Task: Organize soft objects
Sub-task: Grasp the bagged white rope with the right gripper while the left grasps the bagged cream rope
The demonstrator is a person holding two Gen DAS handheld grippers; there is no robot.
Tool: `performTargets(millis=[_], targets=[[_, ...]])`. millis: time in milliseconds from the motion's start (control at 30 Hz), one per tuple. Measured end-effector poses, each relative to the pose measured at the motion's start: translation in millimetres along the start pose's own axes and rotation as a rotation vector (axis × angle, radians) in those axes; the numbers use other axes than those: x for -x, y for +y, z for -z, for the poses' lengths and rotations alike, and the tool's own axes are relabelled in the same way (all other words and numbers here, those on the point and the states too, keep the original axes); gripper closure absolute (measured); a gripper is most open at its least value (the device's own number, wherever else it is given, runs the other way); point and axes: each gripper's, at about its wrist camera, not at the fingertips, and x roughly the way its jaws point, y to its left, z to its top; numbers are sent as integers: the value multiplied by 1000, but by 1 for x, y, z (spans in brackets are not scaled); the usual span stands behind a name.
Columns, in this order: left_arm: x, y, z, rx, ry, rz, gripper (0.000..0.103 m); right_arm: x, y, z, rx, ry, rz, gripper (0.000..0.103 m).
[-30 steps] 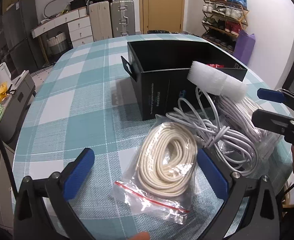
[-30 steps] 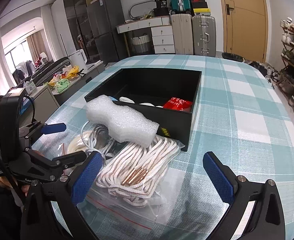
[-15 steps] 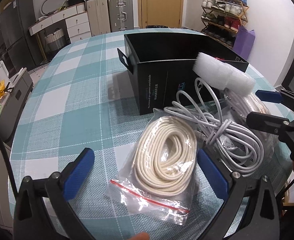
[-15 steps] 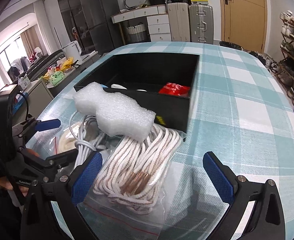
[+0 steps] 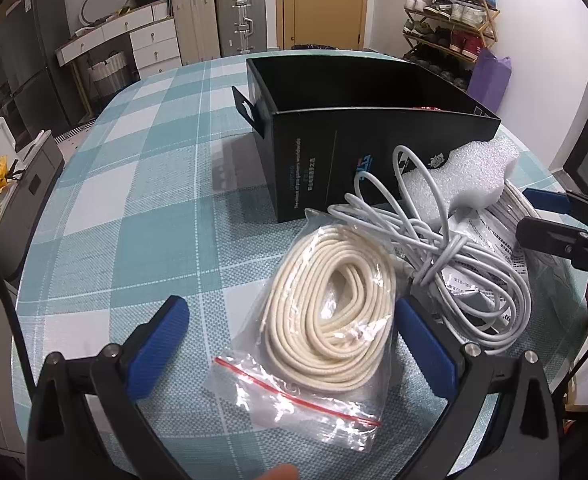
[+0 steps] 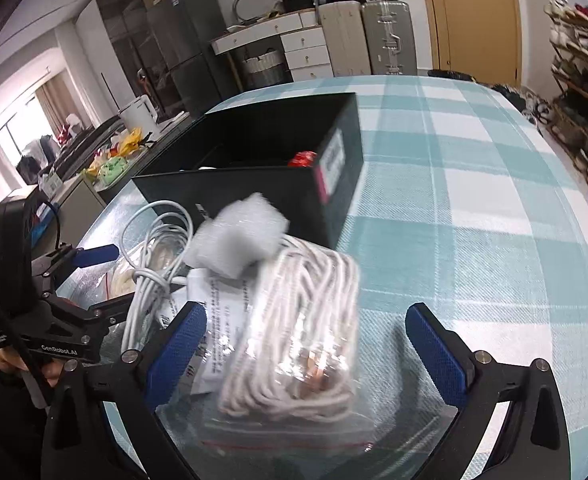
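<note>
While bagged, cream rope point(image 5: 333, 292) lies coiled.

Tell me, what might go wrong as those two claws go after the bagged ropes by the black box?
The loose white cable lies tangled across the bag of cream rope, so lifting that bag with the open left claw could drag the cable along. The foam block rests on the striped rope bag under the open right claw and may tumble off. Both slick bags could slip.
</note>
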Motion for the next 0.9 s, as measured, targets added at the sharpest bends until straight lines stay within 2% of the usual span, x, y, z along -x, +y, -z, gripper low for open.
performTargets(millis=[167, 333, 533, 600, 767, 900], targets=[[-1, 1, -1, 4, 6, 5, 0, -1, -9, 4, -32, 9, -32, 16], [-3, 1, -3, -1, 7, 5, 0, -2, -8, 4, -28, 2, -49, 25], [-2, -4, -2, -30, 15, 29, 9, -2, -5, 5, -12, 3, -56, 38], [0, -6, -1, -52, 8, 36, 15, -1, -4, 6, -8, 4, -57, 40], [9, -13, 4, -96, -7, 71, 43, -1, -4, 7, -7, 2, -61, 44], [13, -12, 5, -93, -25, 93, 58, 1, -2, 8, -3, -5, -65, 51]])
